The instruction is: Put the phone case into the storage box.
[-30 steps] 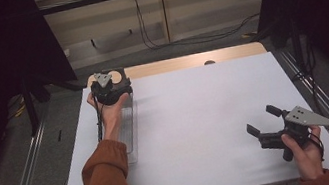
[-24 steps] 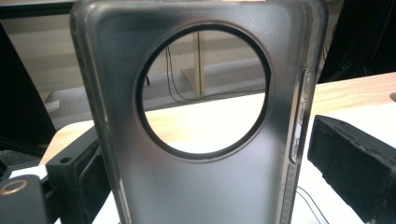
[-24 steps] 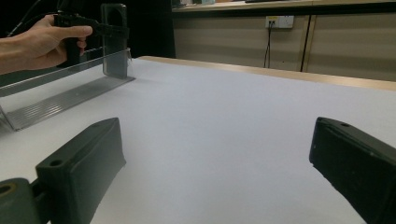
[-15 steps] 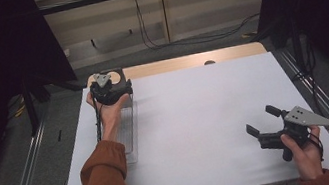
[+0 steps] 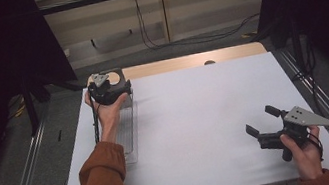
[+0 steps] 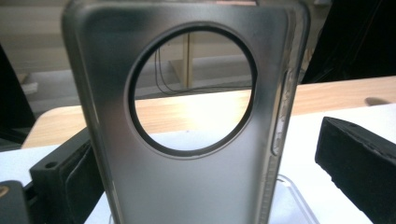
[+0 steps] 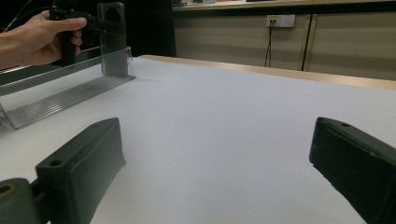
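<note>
A translucent grey phone case (image 6: 187, 186) with a large round camera hole stands upright at the far end of a clear plastic stand (image 5: 128, 129) near the table's left edge. My left gripper (image 5: 118, 82) is level around it. Its jaws have just been opening, and the case is between them with a gap showing at the right jaw, so the gripper is open. The right gripper view has the case (image 7: 114, 42) and the stand (image 7: 70, 93) at far left, with the hand behind. My right gripper (image 5: 262, 121) hovers open at the near right, nothing between its jaws (image 7: 217, 140).
A white sheet (image 5: 207, 116) covers the table, with a strip of bare wood (image 5: 188, 61) along the far edge. Metal rails (image 5: 24, 176) run down both sides. Cables hang on the back wall.
</note>
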The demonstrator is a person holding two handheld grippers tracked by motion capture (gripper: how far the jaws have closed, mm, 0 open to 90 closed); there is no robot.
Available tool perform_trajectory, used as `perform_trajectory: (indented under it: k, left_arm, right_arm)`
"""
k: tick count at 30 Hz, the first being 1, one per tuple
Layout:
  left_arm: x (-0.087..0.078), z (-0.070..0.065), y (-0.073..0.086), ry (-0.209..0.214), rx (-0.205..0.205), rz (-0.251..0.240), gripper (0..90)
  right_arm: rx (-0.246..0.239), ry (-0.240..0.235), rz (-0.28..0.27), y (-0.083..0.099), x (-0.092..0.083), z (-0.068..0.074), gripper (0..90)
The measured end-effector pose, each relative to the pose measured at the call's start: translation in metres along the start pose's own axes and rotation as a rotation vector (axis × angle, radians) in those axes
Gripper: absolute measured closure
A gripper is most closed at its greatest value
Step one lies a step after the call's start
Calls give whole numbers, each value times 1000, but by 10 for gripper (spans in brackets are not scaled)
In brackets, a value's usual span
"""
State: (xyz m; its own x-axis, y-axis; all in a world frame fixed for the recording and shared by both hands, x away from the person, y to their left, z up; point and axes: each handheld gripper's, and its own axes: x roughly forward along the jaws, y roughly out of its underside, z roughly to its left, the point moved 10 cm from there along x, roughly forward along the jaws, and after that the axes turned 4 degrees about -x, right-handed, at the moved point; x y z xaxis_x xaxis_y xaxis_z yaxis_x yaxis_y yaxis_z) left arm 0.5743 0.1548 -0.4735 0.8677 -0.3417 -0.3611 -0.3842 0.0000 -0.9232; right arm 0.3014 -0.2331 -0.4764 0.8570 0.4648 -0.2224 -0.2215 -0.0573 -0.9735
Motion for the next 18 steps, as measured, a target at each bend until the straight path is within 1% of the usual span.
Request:
perform_trajectory:
  k: [1,2,3,4,6,7,10,11,12,13,15,16,17,18]
  left_arm:
    - [-1,2,2,-17,25,19,13]
    - [-1,2,2,-17,28,23,13]
    - [-1,2,1,-7,11,14,14]
    - [-1,3,1,-6,4,15,14]
    - [-3,6,1,-23,-3,26,18]
    - [-2,5,1,-8,-4,23,18]
    - [-3,6,1,-16,1,29,18]
    - [-3,5,0,-7,-14,17,21]
    - [-3,7,0,-11,-8,24,21]
    - [-2,8,0,-25,-9,20,24]
    - [-3,10,-3,-55,-18,10,43]
    - [-3,9,-4,-50,-36,0,45]
    - [-2,8,-5,-42,-37,-3,43]
    - [-1,7,-5,-43,-28,-2,44]
  right_arm:
    - [-7,-1,-1,0,0,-1,24]
    - [-14,-2,4,1,0,-1,24]
    - [-3,-2,0,0,0,0,24]
    - [-4,-2,0,0,0,0,24]
    - [-6,-2,0,0,0,0,23]
    - [-7,-3,4,1,0,0,23]
    - [-5,-3,3,1,0,0,23]
    - [-10,-4,4,1,0,0,23]
    - [-4,2,0,1,1,0,23]
    - [-5,1,0,1,1,0,23]
    - [-3,-1,1,1,1,0,23]
    - [-5,-2,1,1,1,0,23]
    - [-11,-5,1,1,1,0,23]
    - [-2,-1,-1,0,1,0,23]
